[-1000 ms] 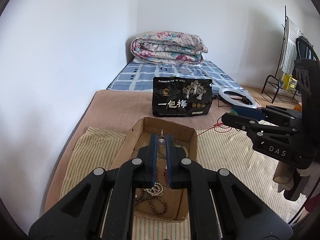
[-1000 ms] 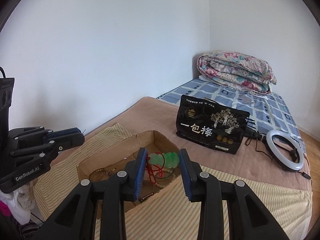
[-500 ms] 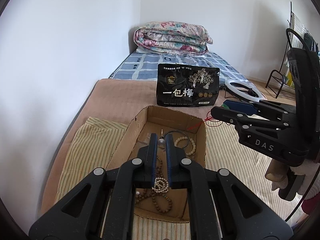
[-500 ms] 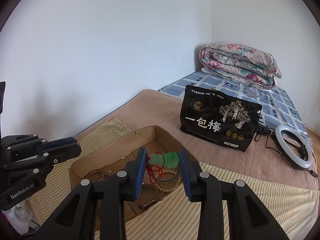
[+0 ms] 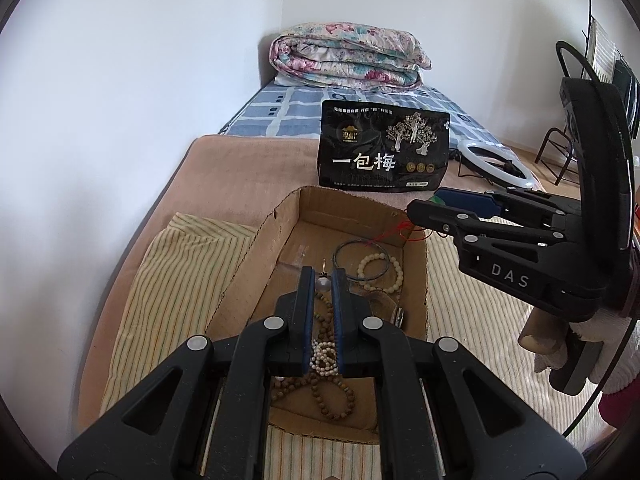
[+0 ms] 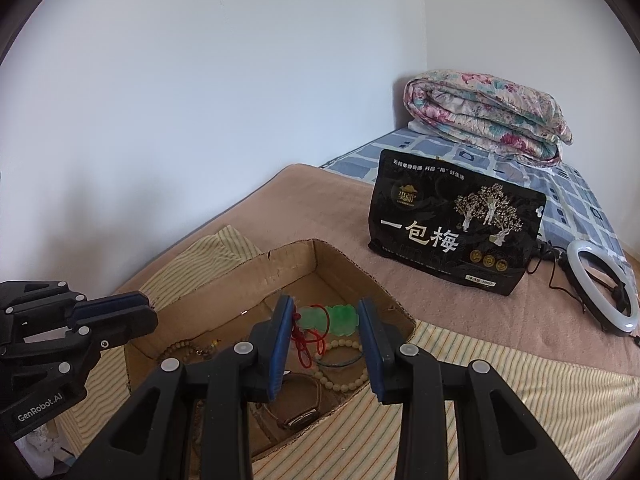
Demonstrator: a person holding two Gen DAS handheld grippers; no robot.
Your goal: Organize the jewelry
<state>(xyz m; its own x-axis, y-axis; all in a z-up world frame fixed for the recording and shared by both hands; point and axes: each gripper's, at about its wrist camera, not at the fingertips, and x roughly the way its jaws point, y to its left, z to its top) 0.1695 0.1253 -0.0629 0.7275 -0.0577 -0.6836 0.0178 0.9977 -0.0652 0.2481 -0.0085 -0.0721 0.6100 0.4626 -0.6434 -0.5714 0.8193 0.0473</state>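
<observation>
Jewelry fills the open cardboard box (image 5: 288, 236) at lower centre of both views, on a striped cloth over the bed: brown bead strands (image 5: 320, 392), a pale bead bracelet (image 5: 380, 272), a thin dark bangle (image 5: 360, 258) and, in the right wrist view, a watch (image 6: 302, 416).

The left gripper (image 5: 323, 282) has its jaws nearly together, pinching a small pearl piece with a metal pin (image 5: 323, 283) at the very tips, above the middle of the box. That hold looks slight; a round bead caught only at the tips could roll or pop out if the hand tilts or jolts, and it might then drop among the bead strands, where it would be hard to pick out.

The right gripper (image 6: 326, 316) stands partly open, with a green pendant on a red cord (image 6: 340, 318) spanning the gap between its pads (image 6: 282, 332), over the box's far corner. Whether the pads truly press it I cannot tell. The loose cord (image 6: 306, 344) hangs toward the bracelet and bangle, so lowering it carelessly could snag or tangle it there.

The two grippers sit close together over one small box, and a bump could knock either piece loose.
</observation>
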